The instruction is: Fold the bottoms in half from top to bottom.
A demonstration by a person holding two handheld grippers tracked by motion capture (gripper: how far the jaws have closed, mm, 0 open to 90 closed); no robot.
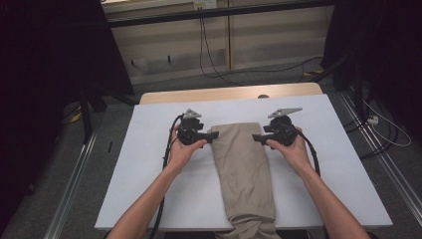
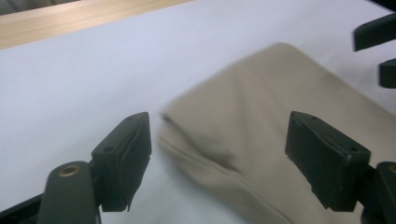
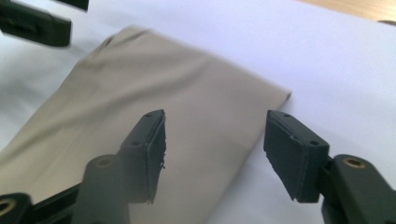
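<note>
A: Item one, folded beige garment (image 1: pixel 244 167). Position?

B: It is lying lengthwise down the middle of the white table cover (image 1: pixel 149 189), its near end hanging over the table's front edge. The left gripper (image 1: pixel 213 136) is sitting just beside its far left corner, the right gripper (image 1: pixel 255 138) just beside its far right corner, both pointing inward at it.

A: Jaws?

B: In each gripper view the jaws are standing apart, pads gripping nothing; the cloth is lying beneath and beyond them.

A: Markings?

B: No lettering is showing on the cloth.

A: Appearance?

B: Plain tan fabric, smooth across the top, narrowing slightly at the far end, bunching into folds at the near end.
</note>
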